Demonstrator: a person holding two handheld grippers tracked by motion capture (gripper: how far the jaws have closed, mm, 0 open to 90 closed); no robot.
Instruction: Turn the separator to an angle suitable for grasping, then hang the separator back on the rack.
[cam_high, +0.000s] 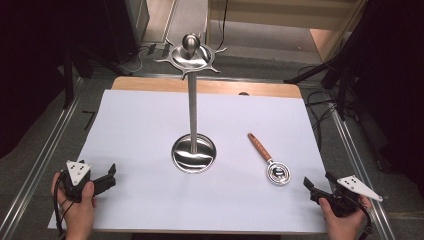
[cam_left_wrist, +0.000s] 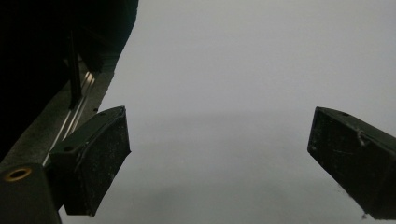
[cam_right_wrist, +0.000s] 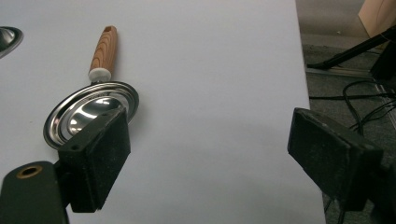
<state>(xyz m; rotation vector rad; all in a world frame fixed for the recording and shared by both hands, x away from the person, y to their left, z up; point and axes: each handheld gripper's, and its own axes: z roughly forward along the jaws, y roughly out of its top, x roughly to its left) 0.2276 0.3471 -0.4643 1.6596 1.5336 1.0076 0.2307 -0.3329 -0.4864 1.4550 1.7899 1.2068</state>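
Hand-held grippers: left (cam_high: 106, 176) and right (cam_high: 310, 186) both spread wide, nothing held.
Likely step: ladle (cam_high: 269, 160) is best gripped by its wooden handle (cam_right_wrist: 103, 52), probably for the stand (cam_high: 193, 107).

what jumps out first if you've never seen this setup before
The tall metal stand rises from a round shiny base at the middle of the white sheet, with a star-shaped hook ring and a knob on top. To its right lies a small metal ladle with a wooden handle. The left gripper and right gripper sit open near the front corners, each held in a hand.
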